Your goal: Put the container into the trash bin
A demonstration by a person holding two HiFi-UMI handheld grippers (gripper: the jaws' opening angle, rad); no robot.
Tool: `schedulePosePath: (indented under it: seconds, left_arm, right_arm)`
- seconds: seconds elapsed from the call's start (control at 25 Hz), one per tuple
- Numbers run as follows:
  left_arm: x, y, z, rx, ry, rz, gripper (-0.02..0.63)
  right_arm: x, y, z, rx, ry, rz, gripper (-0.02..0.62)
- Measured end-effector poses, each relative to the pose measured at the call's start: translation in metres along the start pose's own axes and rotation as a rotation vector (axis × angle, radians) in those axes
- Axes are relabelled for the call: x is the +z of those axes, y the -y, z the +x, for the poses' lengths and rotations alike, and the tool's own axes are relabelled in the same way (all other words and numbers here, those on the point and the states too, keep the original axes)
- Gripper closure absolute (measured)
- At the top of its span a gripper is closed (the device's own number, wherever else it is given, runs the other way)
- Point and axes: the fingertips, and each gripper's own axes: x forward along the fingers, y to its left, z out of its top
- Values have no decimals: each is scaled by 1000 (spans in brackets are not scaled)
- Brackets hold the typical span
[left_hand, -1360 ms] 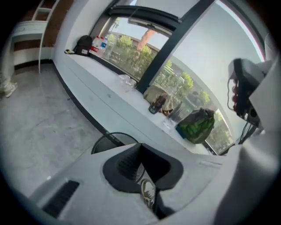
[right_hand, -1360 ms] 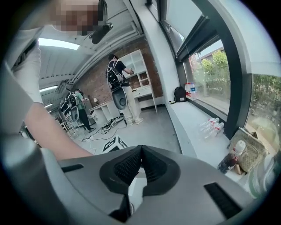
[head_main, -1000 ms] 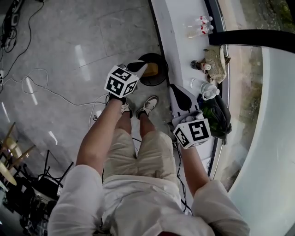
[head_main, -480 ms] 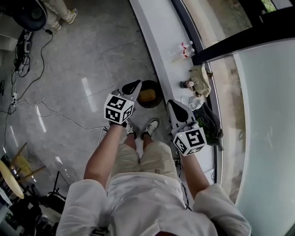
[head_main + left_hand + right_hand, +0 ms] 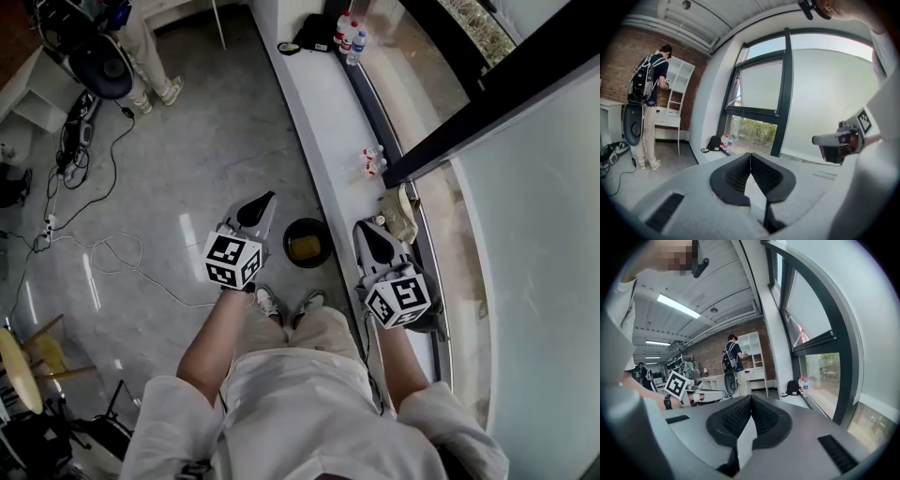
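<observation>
While both tongs are clenched with nothing between their pads, the left gripper [image 5: 268,199] and the right gripper [image 5: 362,228] hang above the person's shoes [image 5: 267,302]. One is on each side of the black trash bin [image 5: 289,236], which stands on the grey floor [image 5: 187,169] and has the yellowish container [image 5: 305,247] lying inside it. Beyond the bin, a white ledge [image 5: 319,103] runs along the window, with small bottles [image 5: 373,161] partway along and larger bottles [image 5: 349,37] at its far end. Another person [image 5: 148,47] stands farthest off.
</observation>
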Motion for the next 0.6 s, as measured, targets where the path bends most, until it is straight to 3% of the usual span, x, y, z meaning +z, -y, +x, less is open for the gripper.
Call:
schedulePosePath:
  seconds: [0.2,0.6]
  left_arm:
    - [66,-6,-47,36,105,48,588]
    - [152,-4,-126,102,255,121,587]
  right_arm:
    - [43,-15,-7,24,65,-40,594]
    - [114,-16,-32,28,193,-62,594]
